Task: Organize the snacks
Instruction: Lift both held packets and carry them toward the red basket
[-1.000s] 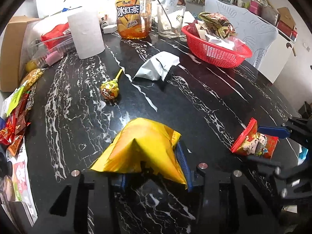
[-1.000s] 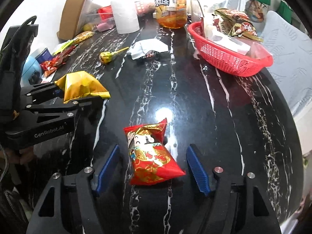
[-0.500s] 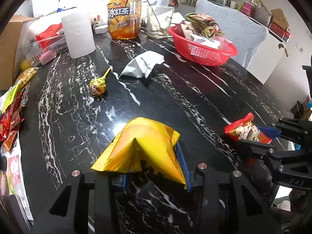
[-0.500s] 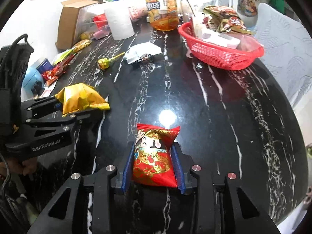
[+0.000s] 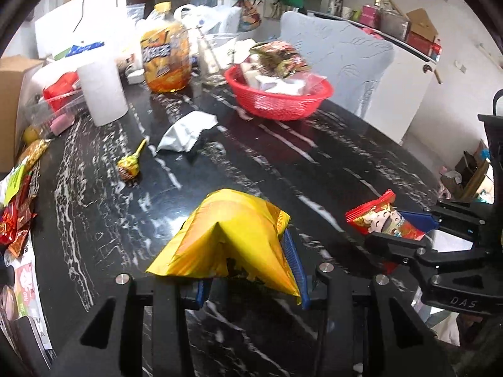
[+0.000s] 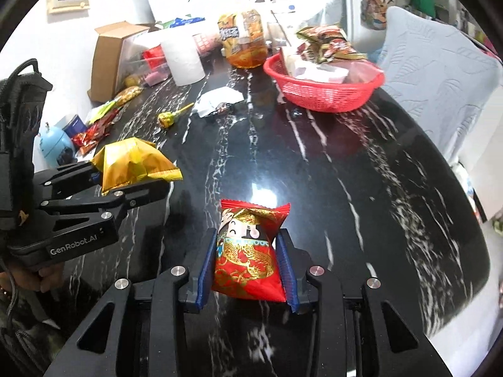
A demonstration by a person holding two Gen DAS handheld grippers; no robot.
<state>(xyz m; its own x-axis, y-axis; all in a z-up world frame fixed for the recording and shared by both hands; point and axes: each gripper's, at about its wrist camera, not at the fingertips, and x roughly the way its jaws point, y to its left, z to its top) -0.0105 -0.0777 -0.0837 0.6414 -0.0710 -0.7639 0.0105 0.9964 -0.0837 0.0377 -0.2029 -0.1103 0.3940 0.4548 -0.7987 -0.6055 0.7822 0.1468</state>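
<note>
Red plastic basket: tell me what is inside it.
The red plastic basket holds crinkled snack packets on top and white wrapped packs. Anything beneath them is covered.

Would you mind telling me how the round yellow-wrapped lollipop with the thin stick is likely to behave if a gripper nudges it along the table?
The yellow-wrapped lollipop probably pivots or rolls in an arc, its round head resting on the glossy black marble table. It looks light, so a slight push may send it skidding. Its thin stick offers little to grip.

A white paper roll [image 5: 102, 94] stands at ten o'clock on the black marble table [image 5: 314, 163]. An orange drink bottle [image 5: 166, 59] stands at twelve, a cardboard box [image 6: 110, 56] at ten, a quilted chair [image 6: 440, 72] at two.
</note>
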